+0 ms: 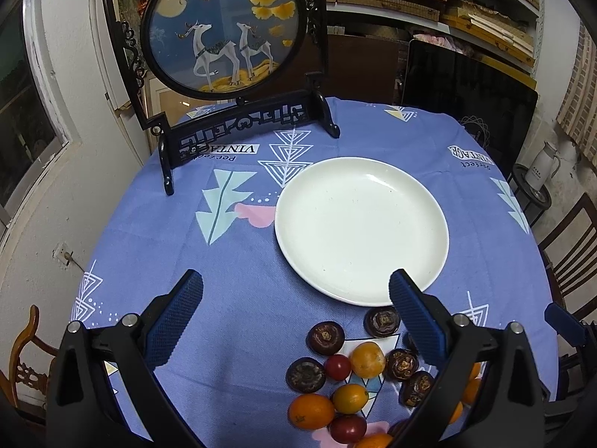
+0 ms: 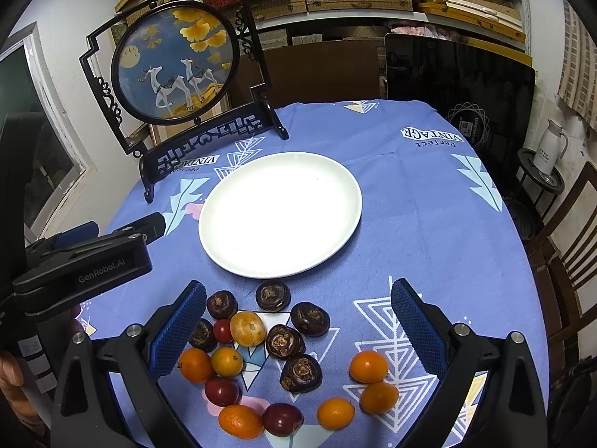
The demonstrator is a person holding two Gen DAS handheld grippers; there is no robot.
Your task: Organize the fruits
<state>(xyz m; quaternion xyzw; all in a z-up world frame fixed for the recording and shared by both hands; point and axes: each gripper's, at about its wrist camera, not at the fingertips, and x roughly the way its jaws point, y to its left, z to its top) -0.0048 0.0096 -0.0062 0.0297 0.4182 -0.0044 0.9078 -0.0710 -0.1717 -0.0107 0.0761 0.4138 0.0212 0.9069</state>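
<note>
Deer-painted round screen (image 1: pixel 224 26) on blue patterned tablecloth (image 1: pixel 224 261); white kettle (image 2: pixel 548 149) beyond, on a stand.

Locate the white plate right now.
The white plate sits mid-table on the blue tablecloth, empty, between the deer screen behind it and the fruit pile in front. It appears centre-right in the left wrist view and centre in the right wrist view.

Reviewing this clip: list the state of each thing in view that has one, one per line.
left gripper: open, holding nothing.
right gripper: open, holding nothing.
white plate: empty.
fruits: loose on the tablecloth, none plated.
deer screen: upright.
</note>
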